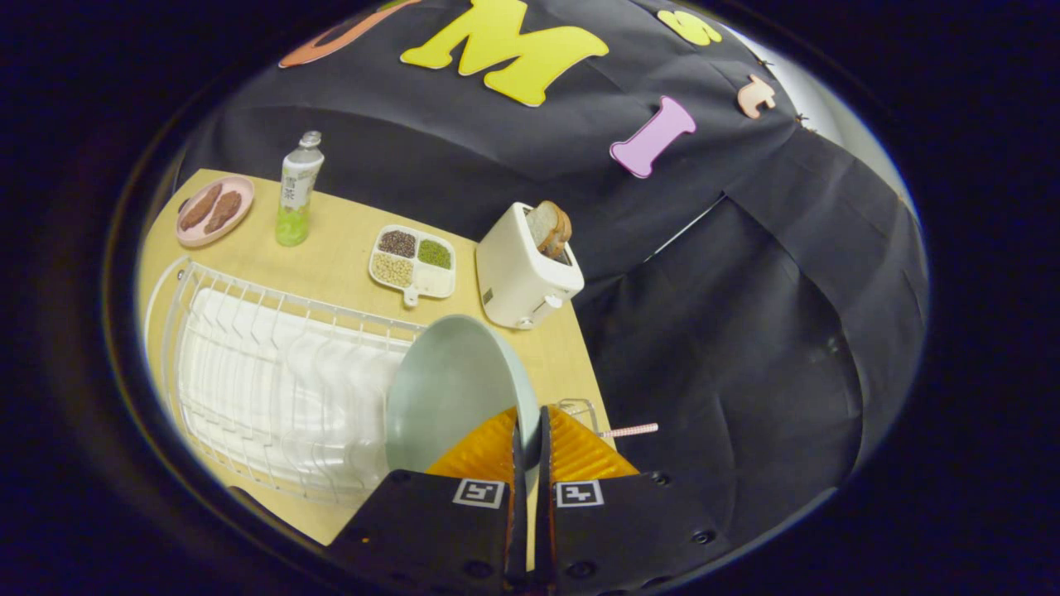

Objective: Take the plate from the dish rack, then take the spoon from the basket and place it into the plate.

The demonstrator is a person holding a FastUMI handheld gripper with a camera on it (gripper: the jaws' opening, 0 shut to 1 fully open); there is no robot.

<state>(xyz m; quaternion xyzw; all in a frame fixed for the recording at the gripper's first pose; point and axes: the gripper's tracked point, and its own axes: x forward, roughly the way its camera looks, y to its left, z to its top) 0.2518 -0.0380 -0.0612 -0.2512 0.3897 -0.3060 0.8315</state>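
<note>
Both jaws (nearly together) on plate (451, 389) rim.

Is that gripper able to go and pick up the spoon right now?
Probably not yet. The gripper is shut on the plate, its fingers clamped on the rim, so they are not free. The spoon's pink handle sticks out of the basket just beyond the fingers, with nothing blocking it.

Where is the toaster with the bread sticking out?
In the gripper view the toaster stands on the table beyond the plate pinched in the gripper, right beside the little tray of beans.
</note>
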